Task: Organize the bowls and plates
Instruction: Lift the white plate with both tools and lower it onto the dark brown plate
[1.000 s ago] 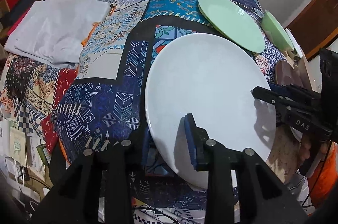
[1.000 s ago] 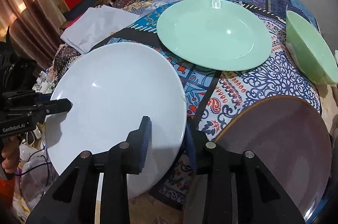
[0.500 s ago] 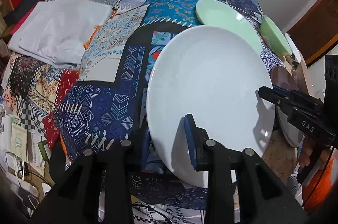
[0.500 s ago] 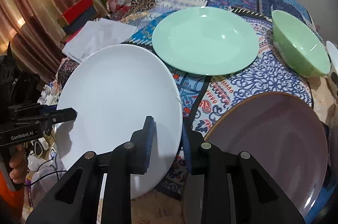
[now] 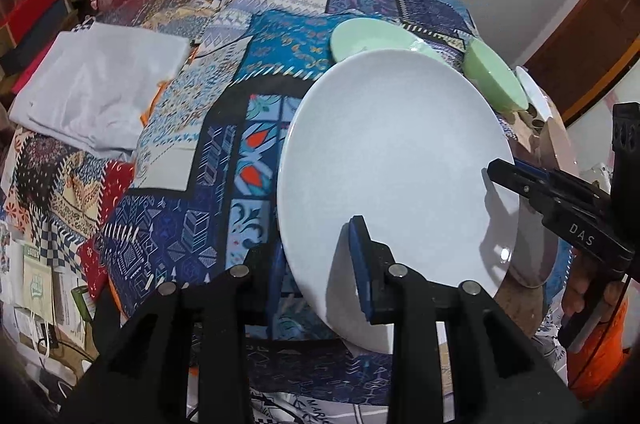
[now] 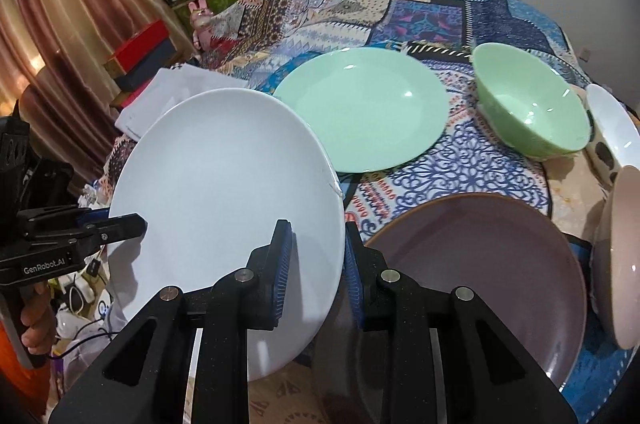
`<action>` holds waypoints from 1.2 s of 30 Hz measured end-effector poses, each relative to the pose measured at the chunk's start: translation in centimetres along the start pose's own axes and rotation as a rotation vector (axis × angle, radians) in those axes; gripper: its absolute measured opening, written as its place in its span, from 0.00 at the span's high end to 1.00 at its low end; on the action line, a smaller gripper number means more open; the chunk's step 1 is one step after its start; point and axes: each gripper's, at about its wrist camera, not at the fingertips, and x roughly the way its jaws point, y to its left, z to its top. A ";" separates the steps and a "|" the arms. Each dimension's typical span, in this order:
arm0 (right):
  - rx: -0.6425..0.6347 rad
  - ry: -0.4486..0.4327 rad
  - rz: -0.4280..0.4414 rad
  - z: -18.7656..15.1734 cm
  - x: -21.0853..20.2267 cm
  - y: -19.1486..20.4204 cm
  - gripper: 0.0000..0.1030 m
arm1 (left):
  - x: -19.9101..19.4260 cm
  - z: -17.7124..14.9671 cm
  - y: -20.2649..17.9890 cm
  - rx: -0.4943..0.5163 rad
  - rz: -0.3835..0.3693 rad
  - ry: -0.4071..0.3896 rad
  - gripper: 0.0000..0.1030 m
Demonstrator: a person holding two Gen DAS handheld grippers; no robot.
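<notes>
- Right now the large round white ceramic plate (image 6: 224,207) is held off the patchwork-patterned cloth (image 5: 280,35), tilted, with a gripper pinching its rim on each side.
- The left gripper (image 5: 316,264) is clamped on the plate's near edge at about 6 o'clock in its own view; one blue pad (image 5: 358,256) lies on the upper face and the other sits hidden beneath the rim.
- The right gripper (image 6: 316,260) grips the opposite rim; in its own view the plate's edge runs between the two ribbed blue pads, which are closed on it.
- Judging by the task, the step in hand is carrying this plate towards a stack. The round mauve plate with a brown rim (image 6: 480,276), at 4 o'clock of the white one in the right wrist view, looks like the nearest candidate, though I cannot tell which is meant.
- To do it well, I would keep both grips at an even height so the plate does not twist between them; glazed ceramic is slick and each pad holds only a narrow bite of rim.
- The pale green plate (image 6: 360,107) at 1 o'clock and the pale green bowl (image 6: 532,111) beyond it sit near the path, so the lifted plate wants to pass above their rims.
- When lowering, it seems wise to level the plate first, then ease off one side at a time.
</notes>
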 end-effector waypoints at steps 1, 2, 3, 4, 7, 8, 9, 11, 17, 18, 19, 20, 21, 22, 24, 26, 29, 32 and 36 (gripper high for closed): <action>0.003 -0.004 -0.002 0.0 -0.2 -0.1 0.77 | -0.1 0.1 -0.3 0.004 -0.003 -0.002 0.71; 0.006 -0.009 -0.005 -0.1 -0.5 -0.4 0.77 | -0.1 0.2 -0.5 0.007 -0.005 -0.004 0.71; 0.010 -0.012 -0.008 -0.1 -0.7 -0.5 0.77 | -0.2 0.3 -0.9 0.011 -0.009 -0.006 0.71; 0.017 -0.017 -0.010 -0.1 -0.9 -0.7 0.77 | -0.3 0.4 -1.1 0.015 -0.011 -0.008 0.71; 0.027 -0.026 -0.018 -0.3 -1.6 -1.3 0.77 | -0.4 0.7 -2.2 0.029 -0.018 -0.014 0.71; 0.028 -0.029 -0.022 -0.3 -1.8 -1.6 0.77 | -0.5 0.7 -2.5 0.034 -0.019 -0.016 0.71; 0.030 -0.032 -0.025 -0.4 -2.1 -1.8 0.77 | -0.5 0.7 -2.9 0.041 -0.021 -0.017 0.71; 0.038 -0.039 -0.032 -0.6 -2.7 -2.3 0.77 | -0.5 0.9 -3.8 0.053 -0.026 -0.018 0.71; 0.076 -0.058 -0.054 -1.3 -4.2 -4.0 0.77 | -0.1 1.2 -6.1 0.094 -0.044 -0.013 0.71; 0.081 -0.060 -0.058 -1.4 -4.5 -4.3 0.77 | 0.0 1.2 -6.6 0.100 -0.047 -0.011 0.71; 0.087 -0.061 -0.063 -1.6 -4.7 -4.6 0.77 | 0.2 1.2 -7.0 0.107 -0.051 -0.009 0.71; 0.094 -0.063 -0.067 -1.8 -4.9 -5.0 0.77 | 0.4 1.3 -7.4 0.113 -0.053 -0.005 0.71; 0.099 -0.063 -0.070 -1.9 -5.1 -5.2 0.77 | 0.7 1.3 -7.9 0.120 -0.056 0.001 0.71; 0.105 -0.064 -0.073 -2.1 -5.3 -5.5 0.77 | 0.9 1.3 -8.3 0.126 -0.060 0.006 0.71; 0.117 -0.065 -0.083 -2.3 -5.7 -6.0 0.77 | 1.2 1.4 -9.0 0.135 -0.069 0.013 0.71; 0.127 -0.067 -0.093 -2.7 -6.1 -6.7 0.77 | 1.6 1.4 -9.8 0.146 -0.077 0.021 0.71; 0.150 -0.068 -0.103 -3.2 -6.7 -7.6 0.77 | 2.0 1.4 -11.0 0.166 -0.083 0.026 0.71; 0.168 -0.069 -0.114 -3.8 -7.0 -8.3 0.77 | 2.4 1.5 -12.2 0.184 -0.089 0.032 0.71; 0.196 -0.068 -0.120 -4.5 -7.4 -9.5 0.77 | 3.0 1.7 -13.6 0.207 -0.092 0.041 0.71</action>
